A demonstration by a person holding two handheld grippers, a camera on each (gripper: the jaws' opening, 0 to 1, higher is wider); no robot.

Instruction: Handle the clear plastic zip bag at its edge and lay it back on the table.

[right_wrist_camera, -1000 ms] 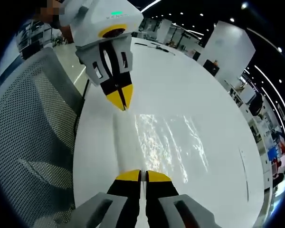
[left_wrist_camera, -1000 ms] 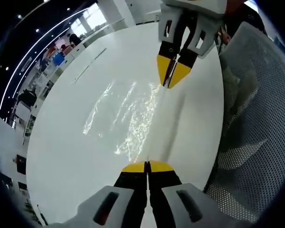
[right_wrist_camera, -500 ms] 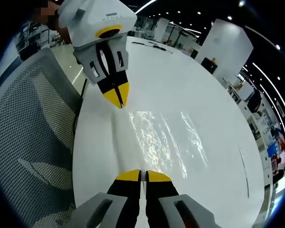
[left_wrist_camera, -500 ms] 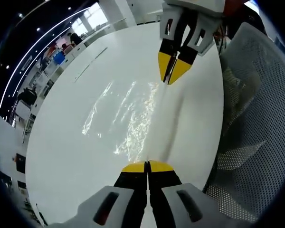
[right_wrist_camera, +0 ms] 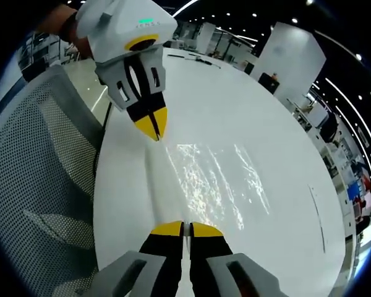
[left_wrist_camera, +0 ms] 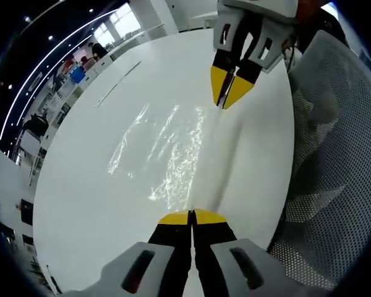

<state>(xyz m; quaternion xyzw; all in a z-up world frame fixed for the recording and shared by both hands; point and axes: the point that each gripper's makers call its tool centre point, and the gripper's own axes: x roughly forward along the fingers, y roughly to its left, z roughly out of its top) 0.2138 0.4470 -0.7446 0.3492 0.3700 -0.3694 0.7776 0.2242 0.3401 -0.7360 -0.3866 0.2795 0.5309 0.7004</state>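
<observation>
Here both tongs are clamped on one edge of the clear zip bag (left_wrist_camera: 173, 148), left tongs (left_wrist_camera: 191, 216) facing right tongs (right_wrist_camera: 182, 229). Lower evenly, keep that stretched edge taut, then release over the desk (left_wrist_camera: 86, 185).

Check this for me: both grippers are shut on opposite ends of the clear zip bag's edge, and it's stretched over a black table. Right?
Not quite: the table is white, as the left gripper view shows. The rest holds: the left gripper and right gripper are each shut on an end of the clear zip bag, stretched between them.
</observation>
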